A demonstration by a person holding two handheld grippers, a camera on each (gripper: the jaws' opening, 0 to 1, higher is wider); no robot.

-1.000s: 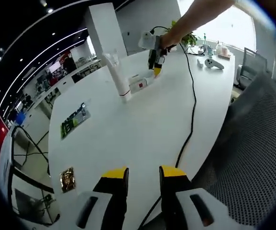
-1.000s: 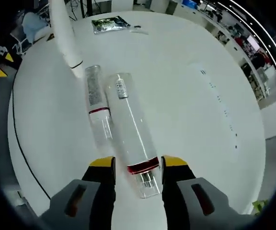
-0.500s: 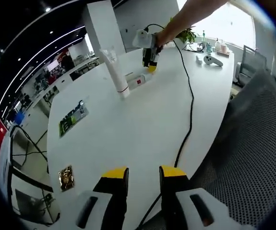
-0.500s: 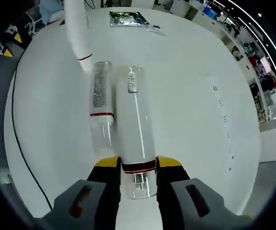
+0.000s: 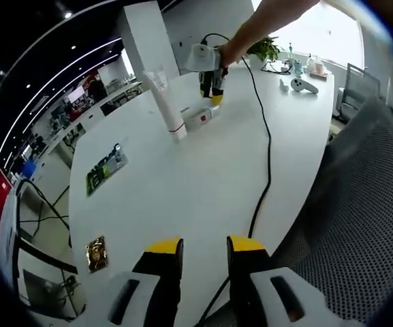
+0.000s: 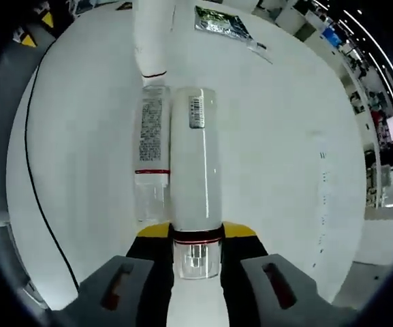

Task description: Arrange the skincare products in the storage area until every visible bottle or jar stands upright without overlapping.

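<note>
The right gripper (image 6: 196, 235) has its fingers pinched on the cap end of a frosted white bottle (image 6: 195, 163) lying on the white table (image 6: 278, 150), touching a second lying bottle (image 6: 152, 146), with an upright tube (image 6: 152, 34) beyond; the step looks like a pick-up (next, tip it upright clear of its neighbours). The left gripper (image 5: 204, 255) hangs empty over the table edge, fingers narrowly apart.

white bottle (image 6: 194, 170) with red band, white table (image 6: 285, 136)
</note>
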